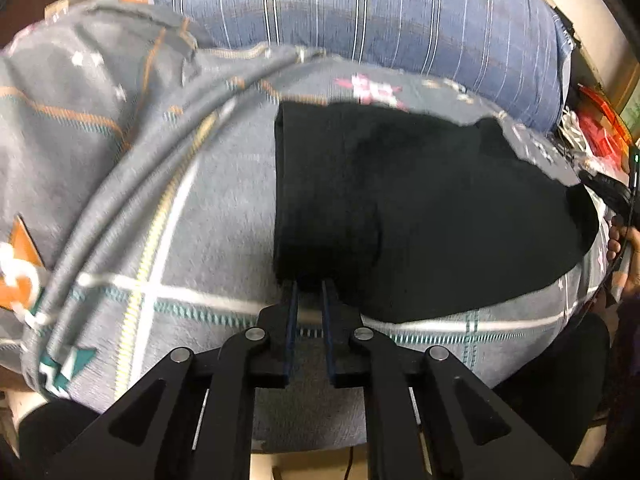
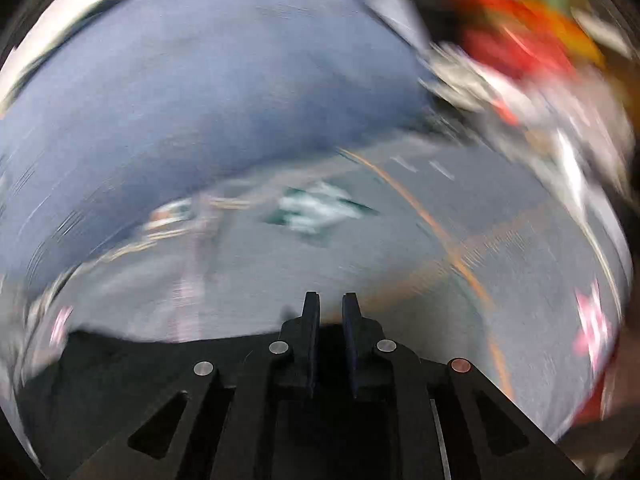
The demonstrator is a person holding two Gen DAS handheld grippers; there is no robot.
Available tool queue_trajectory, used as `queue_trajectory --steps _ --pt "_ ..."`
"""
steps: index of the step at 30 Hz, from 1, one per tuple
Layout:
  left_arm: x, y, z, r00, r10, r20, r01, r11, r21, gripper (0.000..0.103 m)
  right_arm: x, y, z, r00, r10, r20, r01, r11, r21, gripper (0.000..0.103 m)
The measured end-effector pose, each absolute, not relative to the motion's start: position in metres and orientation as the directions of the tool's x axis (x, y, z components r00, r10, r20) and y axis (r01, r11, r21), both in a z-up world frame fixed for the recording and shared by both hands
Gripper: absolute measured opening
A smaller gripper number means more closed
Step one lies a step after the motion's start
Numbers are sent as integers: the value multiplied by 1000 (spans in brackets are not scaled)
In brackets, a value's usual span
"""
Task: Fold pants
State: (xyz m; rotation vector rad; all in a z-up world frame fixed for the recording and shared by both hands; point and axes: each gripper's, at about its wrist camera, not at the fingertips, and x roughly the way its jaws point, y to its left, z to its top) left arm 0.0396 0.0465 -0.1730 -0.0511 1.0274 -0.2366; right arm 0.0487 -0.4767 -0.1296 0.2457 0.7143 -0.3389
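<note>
Folded black pants (image 1: pixel 420 208) lie crosswise; left gripper (image 1: pixel 310 286) and right gripper (image 2: pixel 331 300) slightly parted, empty.

Garment: folded black fabric pants (image 1: pixel 420 208) lie flat on the bed, folded edge at left.
Surface: grey plaid quilt with orange and teal stripes (image 1: pixel 200 208).
Left gripper (image 1: pixel 310 286): black two-finger tool, narrow gap between fingers, tips at the pants' near edge.
Background: blue striped pillow (image 1: pixel 360 12).
</note>
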Motion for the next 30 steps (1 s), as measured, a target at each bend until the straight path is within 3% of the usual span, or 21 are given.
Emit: queue_trajectory --steps 3,4,6,7,8,14,17,23,28,30 --pt "42 46 -154 551 -225 -804 172 973 -154 10 73 -409 -121 721 81 -688 63 981 182 40" --pt "44 45 -148 569 -234 -788 171 971 -165 14 80 -389 -120 709 138 -691 -8 982 187 40" --pt "47 40 -142 583 -257 -771 181 966 -185 34 96 -346 -120 675 221 -704 -130 975 181 40" --pt "49 35 -142 582 -264 -769 190 964 -187 50 106 -327 -122 658 247 -712 -168 969 181 40" --pt "50 30 -143 582 -265 -769 195 963 -184 52 114 -313 -124 646 262 -717 -190 965 181 40" --pt "72 16 -157 573 -215 -791 192 973 -125 52 165 -280 -154 582 195 -789 -160 979 125 39" --pt "84 24 -163 576 -150 -804 142 986 -82 50 174 -277 -163 568 195 -799 -169 978 119 3" --pt "105 30 -178 546 -75 -835 84 996 -35 50 188 -264 -168 596 94 -797 -152 988 3 2" --pt "96 24 -176 564 -37 -825 91 996 17 51 201 -281 -183 630 52 -775 -41 999 34 4" --pt "93 29 -176 551 -50 -833 83 997 -5 51 200 -289 -182 624 76 -778 -14 996 86 11"
